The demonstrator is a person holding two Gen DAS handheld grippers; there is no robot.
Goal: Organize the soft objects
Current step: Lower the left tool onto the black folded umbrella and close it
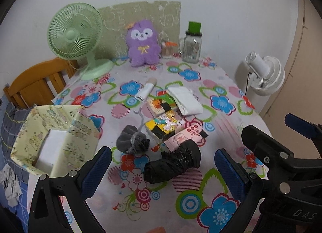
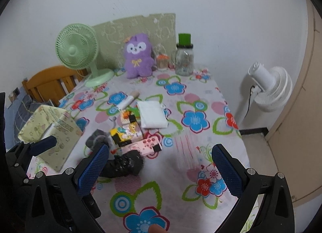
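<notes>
A black crinkled bag roll [image 1: 173, 163] lies on the flowered table [image 1: 201, 188], just beyond my open, empty left gripper [image 1: 164, 174]. A grey drawstring pouch [image 1: 131, 140] sits left of it. A white folded cloth [image 1: 186, 100] and a white roll [image 1: 146, 91] lie further back. A yellow patterned open box [image 1: 54, 138] stands at the table's left edge. My right gripper [image 2: 161, 170] is open and empty, with the black roll [image 2: 122, 165] by its left finger. The pouch [image 2: 96, 137], cloth [image 2: 152, 114] and box [image 2: 51, 132] also show there.
Small colourful boxes [image 1: 167, 120] and a pink case [image 1: 184, 135] lie mid-table. A purple plush [image 1: 141, 43], green fan [image 1: 75, 36], glass jar [image 1: 191, 47] and small cup [image 1: 167, 49] stand at the back. A white floor fan [image 1: 264, 74] is right, a wooden chair [image 1: 38, 84] left.
</notes>
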